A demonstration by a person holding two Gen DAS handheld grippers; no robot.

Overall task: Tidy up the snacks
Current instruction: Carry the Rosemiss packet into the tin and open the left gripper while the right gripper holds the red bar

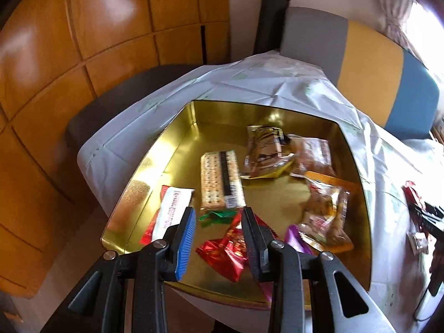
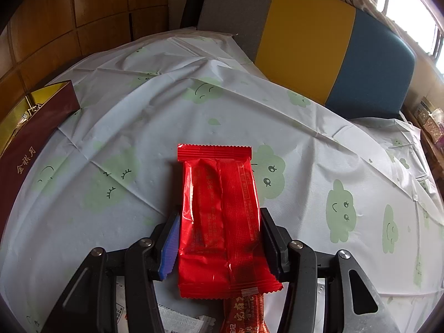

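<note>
An open gold tin point(image 1: 177, 138) sits on the cloud-print tablecloth point(image 2: 211, 105). Inside it lie a cracker pack point(image 1: 220, 177), a white and red bar point(image 1: 169, 211), a crinkled red wrapper point(image 1: 224, 249), a brown pouch point(image 1: 263, 149), an orange nut pack point(image 1: 324, 211) and a green candy point(image 1: 216, 217). My left gripper point(image 1: 218, 213) hovers over the tin's near side, open, with nothing between its fingers. My right gripper point(image 2: 219, 213) is shut on a flat red snack packet point(image 2: 219, 194), held just above the cloth. In the right wrist view the tin's maroon outer wall point(image 2: 36, 127) shows at the far left.
A chair with a grey, yellow and blue back point(image 2: 305, 50) stands behind the table. Wooden wall panels point(image 1: 83, 55) fill the left. More loose packets point(image 2: 244, 316) lie under the right gripper near the table's front edge. A second grey chair seat point(image 1: 116, 102) sits left of the table.
</note>
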